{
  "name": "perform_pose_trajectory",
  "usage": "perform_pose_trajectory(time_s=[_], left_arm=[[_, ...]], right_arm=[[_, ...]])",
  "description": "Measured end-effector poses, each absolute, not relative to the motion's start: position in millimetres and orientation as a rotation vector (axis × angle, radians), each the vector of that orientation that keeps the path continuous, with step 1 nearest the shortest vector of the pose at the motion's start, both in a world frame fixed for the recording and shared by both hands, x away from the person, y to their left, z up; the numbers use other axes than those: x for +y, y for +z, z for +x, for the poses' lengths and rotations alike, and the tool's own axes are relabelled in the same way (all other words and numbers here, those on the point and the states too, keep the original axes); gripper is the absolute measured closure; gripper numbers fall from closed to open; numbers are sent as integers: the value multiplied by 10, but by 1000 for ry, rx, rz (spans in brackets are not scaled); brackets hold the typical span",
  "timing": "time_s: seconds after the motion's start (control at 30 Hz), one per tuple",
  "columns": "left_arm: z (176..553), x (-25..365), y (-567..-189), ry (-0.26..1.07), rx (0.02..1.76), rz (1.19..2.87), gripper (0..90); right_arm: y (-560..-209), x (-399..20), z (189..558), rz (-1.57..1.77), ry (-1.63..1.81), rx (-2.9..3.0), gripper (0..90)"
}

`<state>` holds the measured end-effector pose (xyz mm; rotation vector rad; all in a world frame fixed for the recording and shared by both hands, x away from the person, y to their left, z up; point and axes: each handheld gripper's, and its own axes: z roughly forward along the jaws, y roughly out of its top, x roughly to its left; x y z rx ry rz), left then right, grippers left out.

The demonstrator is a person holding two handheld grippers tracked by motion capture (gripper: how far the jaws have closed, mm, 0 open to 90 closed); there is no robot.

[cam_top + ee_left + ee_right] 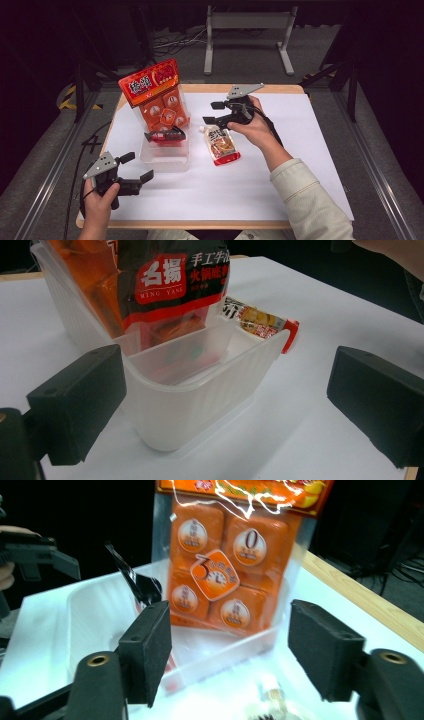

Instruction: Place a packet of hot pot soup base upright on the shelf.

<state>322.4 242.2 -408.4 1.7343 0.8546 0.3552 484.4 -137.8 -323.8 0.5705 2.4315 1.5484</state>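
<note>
Near the middle of the frame the right gripper (216, 112) hangs released above the small sauce packet (221, 145), which lies flat on the table just right of the clear box (165, 159). I think it should descend straight, then squeeze the packet's edges. Lower left, the left gripper (136, 167) waits released.

Orange packet (159, 100), translucent tub (165, 159), white table (280, 170).

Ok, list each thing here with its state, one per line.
Left hand-held gripper: open, empty, beside the bin.
Right hand-held gripper: open, empty, above the pouch.
Bin: upright, holding two packs.
Orange pack: standing in the bin, leaning back.
Black-red pack: in the bin.
Pouch: flat on the table, outside the bin.
</note>
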Motion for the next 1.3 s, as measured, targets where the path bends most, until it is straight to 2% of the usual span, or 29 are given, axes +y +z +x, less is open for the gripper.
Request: perform_pose_trajectory(time_s=[0.3,0.47,0.7,1.0,1.13,1.3], left_arm=[[3232,2409,-4085,354,850,1747,34],[3239,2417,-4092,355,852,1744,34],[3235,2422,-4093,355,855,1741,34],[3237,2426,-4100,356,861,1740,35],[3232,2411,-4094,362,853,1740,42],[3238,2380,-4091,352,864,1711,59]], right_arm=[[-3283,-1606,4888,629,1548,2378,466],[-3356,-1708,4941,667,1535,2399,479],[-3549,-1747,5006,686,1493,2438,429],[-3776,-1763,5069,782,1399,2475,159],[-3886,-1743,5086,813,1374,2490,152],[-4010,-1705,5103,820,1300,2499,223]])
